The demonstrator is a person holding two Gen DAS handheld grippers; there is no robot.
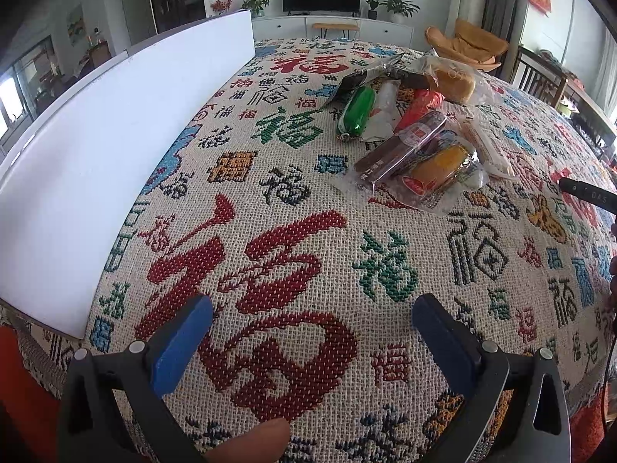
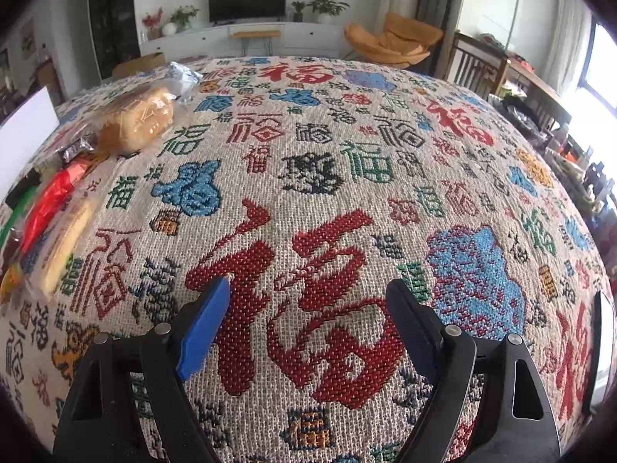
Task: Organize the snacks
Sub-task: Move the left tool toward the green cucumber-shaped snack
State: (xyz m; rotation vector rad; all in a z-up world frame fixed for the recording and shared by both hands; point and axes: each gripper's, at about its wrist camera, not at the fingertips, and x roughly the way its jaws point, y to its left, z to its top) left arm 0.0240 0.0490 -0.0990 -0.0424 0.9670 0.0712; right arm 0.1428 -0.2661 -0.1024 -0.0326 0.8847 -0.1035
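A pile of wrapped snacks lies on the patterned tablecloth (image 1: 300,239), ahead and right in the left wrist view: a green pack (image 1: 356,110), a dark brown bar (image 1: 401,146), an orange pack (image 1: 443,166), a red pack (image 1: 420,106) and a bagged bread (image 1: 455,81). My left gripper (image 1: 312,318) is open and empty, well short of the pile. In the right wrist view the bread (image 2: 135,121), the red pack (image 2: 52,196) and a pale wafer pack (image 2: 63,247) lie at the far left. My right gripper (image 2: 308,301) is open and empty over bare cloth.
A white bin (image 1: 100,146) stands along the table's left side, its corner also in the right wrist view (image 2: 23,135). The other gripper's tip (image 1: 586,195) shows at the right edge. A dark phone-like object (image 2: 599,351) lies at the right. Chairs, a TV cabinet stand beyond.
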